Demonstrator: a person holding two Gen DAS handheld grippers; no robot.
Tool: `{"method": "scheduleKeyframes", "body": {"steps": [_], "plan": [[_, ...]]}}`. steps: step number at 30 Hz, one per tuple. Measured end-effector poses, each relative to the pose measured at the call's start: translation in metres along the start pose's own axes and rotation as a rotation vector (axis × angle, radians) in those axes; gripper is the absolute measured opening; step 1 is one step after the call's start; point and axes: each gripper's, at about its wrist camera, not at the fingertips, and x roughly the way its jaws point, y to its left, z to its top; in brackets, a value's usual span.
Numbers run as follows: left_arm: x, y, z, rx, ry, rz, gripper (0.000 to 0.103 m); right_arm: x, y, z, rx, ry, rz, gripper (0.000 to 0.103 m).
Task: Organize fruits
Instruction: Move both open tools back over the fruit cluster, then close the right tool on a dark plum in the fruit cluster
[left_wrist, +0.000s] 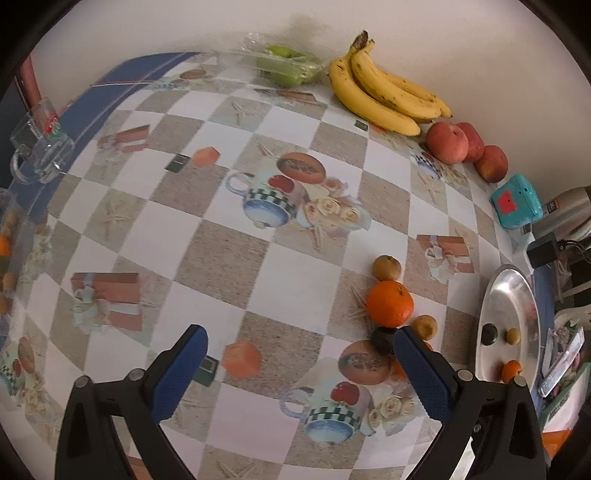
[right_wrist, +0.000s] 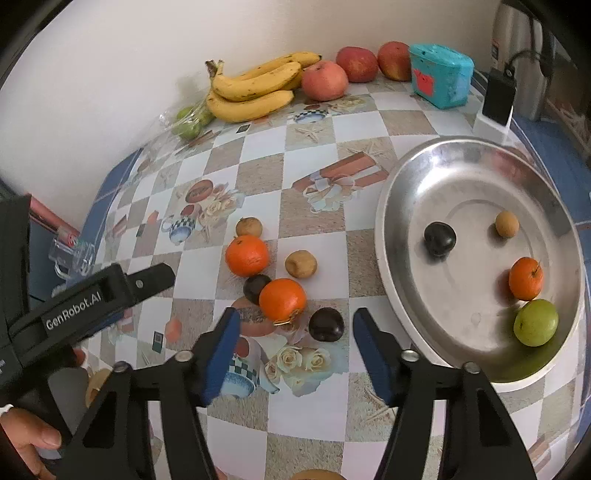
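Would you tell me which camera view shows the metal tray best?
The right wrist view: the metal tray faces the camera with all its fruit visible. The left wrist view catches it only edge-on at the frame's right margin.

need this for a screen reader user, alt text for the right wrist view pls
The right gripper hangs open above a checked tablecloth, its blue pads either side of a dark plum next to two oranges. At right, a metal bowl holds a plum, an orange, a green fruit and a small brown one; bananas and apples line the wall.
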Motion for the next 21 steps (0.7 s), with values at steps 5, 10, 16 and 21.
{"method": "scheduleKeyframes", "body": {"steps": [5,10,16,21], "plan": [[0.009,-0.011,-0.002,0.016,0.046,-0.058,0.096,0.007,-0.012,-0.002,0.044,0.028,0.008,0.046],[0.021,-0.022,-0.005,0.032,0.094,-0.095,0.093,0.015,-0.02,-0.005,0.076,0.06,0.011,0.04],[0.029,-0.027,-0.008,0.025,0.139,-0.123,0.093,0.026,-0.022,-0.007,0.062,0.1,0.011,0.038],[0.029,-0.024,-0.008,0.014,0.137,-0.111,0.093,0.035,-0.02,-0.009,0.033,0.128,-0.018,0.038]]}}
